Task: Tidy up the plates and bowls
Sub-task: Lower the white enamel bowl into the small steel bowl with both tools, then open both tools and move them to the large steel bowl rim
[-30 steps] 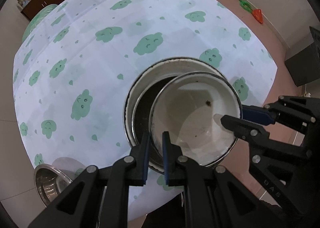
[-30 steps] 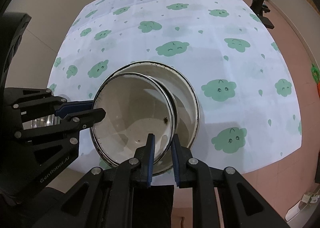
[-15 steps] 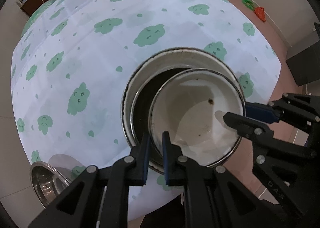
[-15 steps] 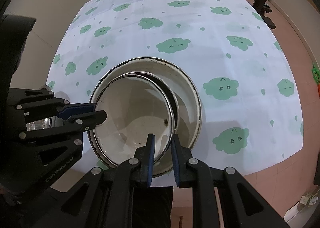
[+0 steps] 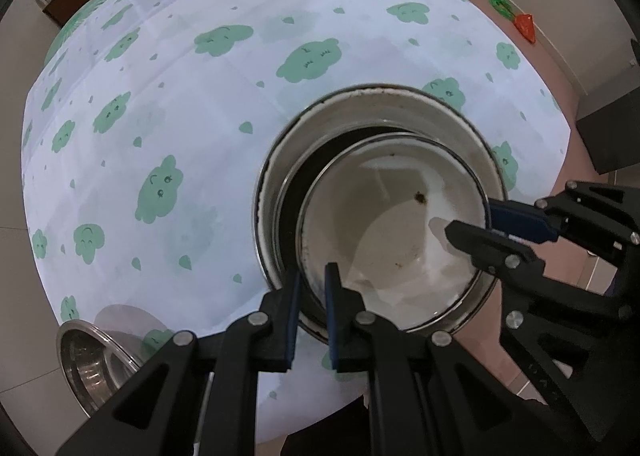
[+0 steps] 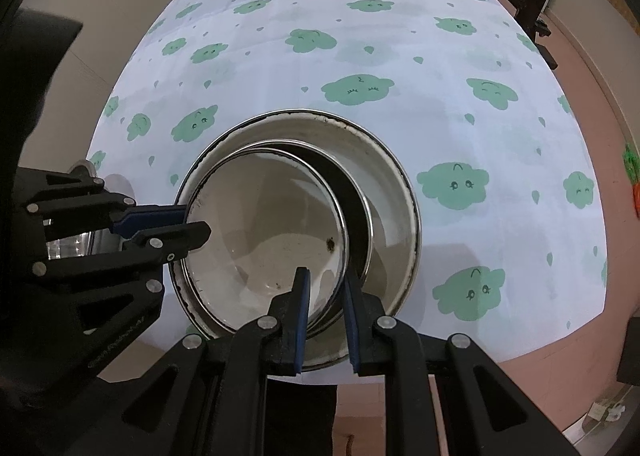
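A small white enamel bowl with a dark speck inside hangs tilted within the mouth of a larger white enamel bowl, which stands on the cloud-print tablecloth. A further thin rim shows between the two. My left gripper is shut on the small bowl's near-left rim, one finger inside and one outside. On the opposite rim my right gripper is clamped the same way. Both point down.
A shiny steel bowl sits at the table's near-left corner. The table ends just under the grippers, with brown floor beyond. An orange and green toy lies on the floor, and a dark cabinet stands to the right.
The small bowl has shifted a little farther over the large bowl, so more of the large rim rings it. Both grips are unchanged.
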The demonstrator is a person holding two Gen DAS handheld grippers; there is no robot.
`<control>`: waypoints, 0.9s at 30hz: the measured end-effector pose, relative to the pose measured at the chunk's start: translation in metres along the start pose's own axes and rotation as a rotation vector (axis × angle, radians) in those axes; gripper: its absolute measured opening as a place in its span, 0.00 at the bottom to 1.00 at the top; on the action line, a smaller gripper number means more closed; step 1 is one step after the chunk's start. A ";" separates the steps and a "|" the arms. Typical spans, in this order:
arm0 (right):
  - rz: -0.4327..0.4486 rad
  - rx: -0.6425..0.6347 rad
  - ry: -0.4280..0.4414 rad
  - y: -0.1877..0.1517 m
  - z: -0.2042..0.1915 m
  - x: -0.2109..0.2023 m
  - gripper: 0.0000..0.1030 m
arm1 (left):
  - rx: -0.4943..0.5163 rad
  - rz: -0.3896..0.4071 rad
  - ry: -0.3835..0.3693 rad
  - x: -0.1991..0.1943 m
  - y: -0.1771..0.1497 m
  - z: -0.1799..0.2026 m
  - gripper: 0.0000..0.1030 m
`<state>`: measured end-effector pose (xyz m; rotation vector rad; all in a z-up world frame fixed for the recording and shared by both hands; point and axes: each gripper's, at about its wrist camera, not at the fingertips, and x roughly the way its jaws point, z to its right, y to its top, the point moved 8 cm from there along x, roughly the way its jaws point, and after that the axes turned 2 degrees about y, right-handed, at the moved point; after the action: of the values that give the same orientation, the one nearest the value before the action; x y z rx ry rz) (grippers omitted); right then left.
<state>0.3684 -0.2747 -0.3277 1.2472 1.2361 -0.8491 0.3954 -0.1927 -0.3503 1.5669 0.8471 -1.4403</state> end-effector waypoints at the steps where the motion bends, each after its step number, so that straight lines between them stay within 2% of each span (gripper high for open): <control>1: -0.001 -0.009 -0.007 0.000 -0.001 0.001 0.18 | -0.002 0.000 -0.002 0.000 0.000 0.000 0.09; 9: -0.004 0.007 0.004 0.001 -0.001 0.002 0.20 | -0.007 0.002 -0.009 -0.002 0.000 0.000 0.11; 12: 0.004 0.009 0.019 0.002 -0.003 0.000 0.25 | -0.003 0.014 -0.022 -0.007 0.001 0.002 0.11; 14: 0.015 0.010 0.018 0.003 -0.003 -0.002 0.39 | 0.000 0.019 -0.020 -0.009 0.001 0.003 0.11; 15: 0.020 0.011 0.017 0.003 -0.003 -0.003 0.41 | 0.001 0.021 -0.020 -0.009 0.001 0.003 0.13; 22: 0.049 0.009 -0.010 0.006 -0.001 -0.012 0.41 | -0.013 0.035 -0.017 -0.015 0.002 0.001 0.13; 27: 0.068 0.024 -0.011 0.004 0.005 -0.019 0.41 | -0.024 0.059 -0.013 -0.022 0.004 -0.002 0.25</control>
<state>0.3698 -0.2813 -0.3092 1.2948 1.1710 -0.8226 0.3975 -0.1916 -0.3281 1.5509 0.8011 -1.3917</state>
